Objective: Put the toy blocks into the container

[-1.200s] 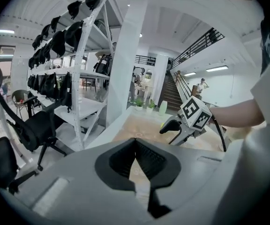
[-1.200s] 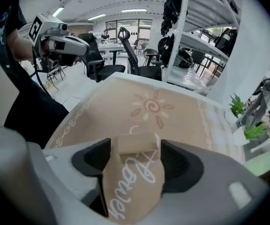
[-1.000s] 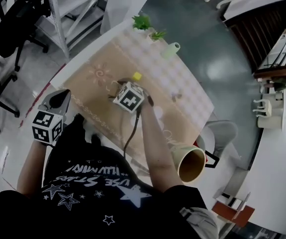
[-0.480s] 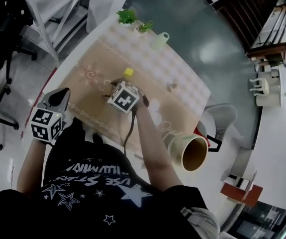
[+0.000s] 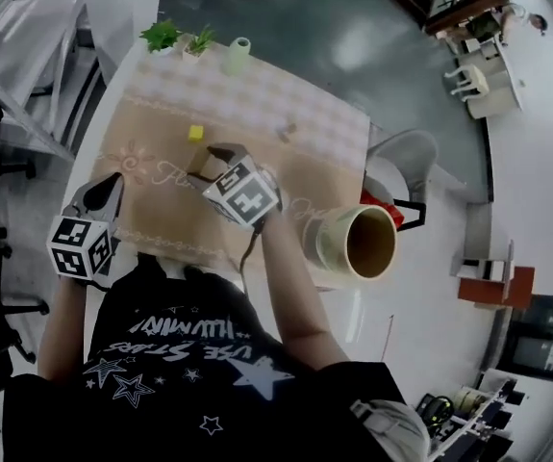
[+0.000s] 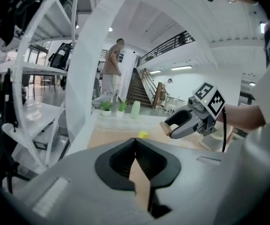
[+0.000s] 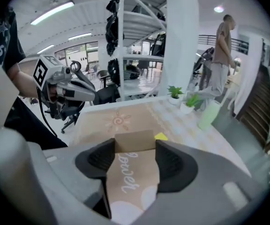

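**Wooden block.** The wooden block sits between the tips of the right claw, held clear of the worktop. The jaws of this claw have just been closing. Both pads bear on the sides of the block and pinch it. In the left gripper view the same block shows at the tip of the right claw, right of frame centre and above the tan mat. In the head view the right claw is left of frame centre, over the mat.

**Yellow block.** The yellow block lies on the worktop just above the right claw in the head view.

**Container.** The container is a pale round tub with its open mouth in sight. It stands at the right edge of the worktop, right of centre in the head view, well apart from both blocks.

**Left claw.** The jaws of the left claw are pressed together at the tips, with nothing between them. In the head view the left claw is at the left of the frame, by the lower left edge of the worktop.

**Surroundings.**
- Two potted plants and a pale green bottle stand along the far edge of the worktop, at the upper left of the head view.
- A person stands beyond the worktop.
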Tool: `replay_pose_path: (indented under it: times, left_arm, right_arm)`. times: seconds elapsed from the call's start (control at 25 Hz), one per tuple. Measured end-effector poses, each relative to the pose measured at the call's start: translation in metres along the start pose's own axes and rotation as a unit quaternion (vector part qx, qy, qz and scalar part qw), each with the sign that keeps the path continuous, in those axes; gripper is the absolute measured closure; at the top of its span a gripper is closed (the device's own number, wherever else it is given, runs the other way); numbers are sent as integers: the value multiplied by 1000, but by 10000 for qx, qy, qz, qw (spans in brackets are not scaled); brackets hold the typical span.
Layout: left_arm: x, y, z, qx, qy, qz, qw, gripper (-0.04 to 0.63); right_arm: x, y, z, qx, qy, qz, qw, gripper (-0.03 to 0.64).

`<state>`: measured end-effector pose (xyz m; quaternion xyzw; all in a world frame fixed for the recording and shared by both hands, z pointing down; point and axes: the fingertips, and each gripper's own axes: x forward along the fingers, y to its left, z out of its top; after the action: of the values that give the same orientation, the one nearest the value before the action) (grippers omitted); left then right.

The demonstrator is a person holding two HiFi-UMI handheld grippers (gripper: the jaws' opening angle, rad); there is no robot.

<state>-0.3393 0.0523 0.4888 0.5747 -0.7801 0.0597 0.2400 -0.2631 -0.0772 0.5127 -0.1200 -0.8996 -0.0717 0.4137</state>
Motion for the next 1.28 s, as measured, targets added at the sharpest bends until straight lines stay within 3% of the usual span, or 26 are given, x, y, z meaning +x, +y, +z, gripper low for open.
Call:
replay_pose_path:
  times: [0.16, 0.28, 0.48, 0.64, 0.8, 0.92, 1.28]
  left_arm:
    - [31, -27, 16, 347, 24, -727, 9967, 586]
    - [50, -50, 24, 576, 72, -1220, 9908, 586]
    - [72, -100, 33, 943, 187, -2062, 9738, 586]
    - [82, -144, 32, 1171, 274, -2543, 9596, 586]
    - [90, -186, 28, 1270, 335, -2816, 9505, 586]
    - [96, -219, 28, 1389, 346, -2996, 9433, 586]
    - [111, -305, 34, 1643, 259, -3263, 9305, 586]
  right_arm:
    - [-50, -28, -10, 513, -261, -1072, 9926, 347]
    - [-94, -46, -24, 937, -404, -1861, 9772, 347]
    - [-186, -59, -55, 1626, -590, -3171, 9325, 347]
    - [-257, -59, -89, 2025, -607, -3974, 8930, 347]
    - [-307, -56, -135, 2360, -495, -4469, 8615, 347]
    - [-334, -53, -167, 2549, -418, -4668, 8458, 347]
    - [-377, -52, -232, 2809, -335, -4871, 8263, 345]
